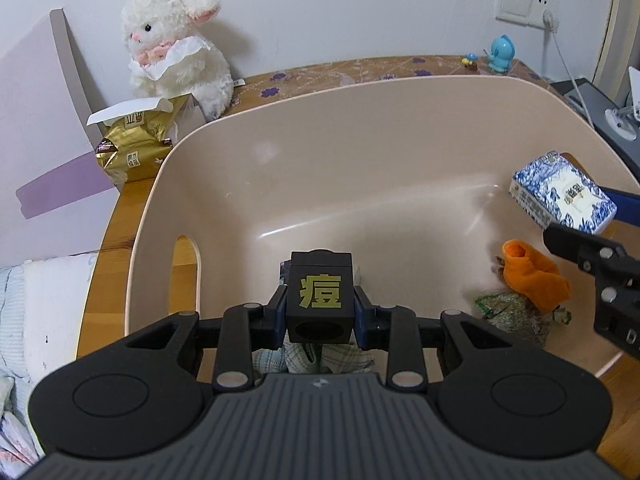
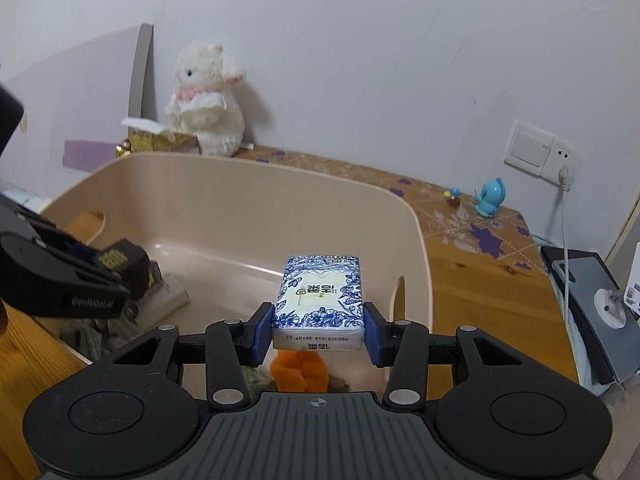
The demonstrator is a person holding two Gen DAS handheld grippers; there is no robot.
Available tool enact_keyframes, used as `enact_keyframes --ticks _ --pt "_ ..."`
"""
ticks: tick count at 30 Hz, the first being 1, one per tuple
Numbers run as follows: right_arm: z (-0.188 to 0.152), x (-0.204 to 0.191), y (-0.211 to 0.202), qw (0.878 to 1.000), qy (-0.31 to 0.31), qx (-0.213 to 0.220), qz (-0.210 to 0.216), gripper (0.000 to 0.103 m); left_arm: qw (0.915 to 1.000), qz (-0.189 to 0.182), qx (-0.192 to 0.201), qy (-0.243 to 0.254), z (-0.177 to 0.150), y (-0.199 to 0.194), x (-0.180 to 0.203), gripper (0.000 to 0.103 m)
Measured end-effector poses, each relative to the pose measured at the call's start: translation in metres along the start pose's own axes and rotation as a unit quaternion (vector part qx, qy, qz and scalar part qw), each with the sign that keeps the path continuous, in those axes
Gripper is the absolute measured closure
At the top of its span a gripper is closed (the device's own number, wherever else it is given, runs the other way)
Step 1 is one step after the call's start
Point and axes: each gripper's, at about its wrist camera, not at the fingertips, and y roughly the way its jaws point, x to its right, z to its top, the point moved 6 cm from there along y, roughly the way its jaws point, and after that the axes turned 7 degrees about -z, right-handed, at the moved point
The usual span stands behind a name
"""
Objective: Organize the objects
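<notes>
A beige plastic basket (image 1: 360, 120) (image 2: 248, 184) stands on the wooden table. Over its near side my left gripper (image 1: 320, 312) is shut on a black cube (image 1: 320, 296) (image 2: 124, 262) with a gold character. My right gripper (image 2: 318, 330) is shut on a blue-and-white tissue pack (image 2: 320, 300) (image 1: 564, 192), held above the basket's right part. Inside the basket lie an orange cloth (image 1: 532, 276) (image 2: 298, 372), a green patterned wrapper (image 1: 516, 312) and a checked cloth (image 1: 340, 360), partly hidden under my left gripper.
A white plush lamb (image 1: 176, 44) (image 2: 208, 100) sits by the wall behind a gold foil bag (image 1: 136, 148). A blue figurine (image 1: 500, 54) (image 2: 490, 196) stands at the back right near a wall socket (image 2: 540, 148) and its cable. A grey device (image 2: 588, 292) lies right.
</notes>
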Motion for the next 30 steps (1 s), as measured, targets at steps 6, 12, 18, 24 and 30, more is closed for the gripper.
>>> enact_keyframes --ticks 6,12,18,24,30 --pt "-0.001 -0.004 0.002 1.000 -0.011 -0.004 -0.005 0.060 0.9998 0.006 -0.016 0.000 0.000 0.007 -0.003 0.067" --pt "0.003 -0.005 -0.004 1.000 -0.011 0.000 -0.005 0.048 1.0000 0.003 -0.004 -0.006 0.003 0.001 -0.006 0.032" --pt "0.006 -0.004 -0.011 1.000 -0.002 0.008 -0.003 0.035 0.9998 0.009 0.015 0.003 0.005 -0.008 -0.001 0.018" --pt "0.007 -0.001 -0.014 1.000 0.007 0.012 -0.004 0.028 0.9996 0.004 0.026 -0.006 0.007 -0.015 -0.003 0.017" --pt "0.010 0.003 -0.025 0.999 0.019 0.028 -0.004 0.024 0.9988 -0.004 0.048 -0.015 0.007 -0.028 -0.002 0.017"
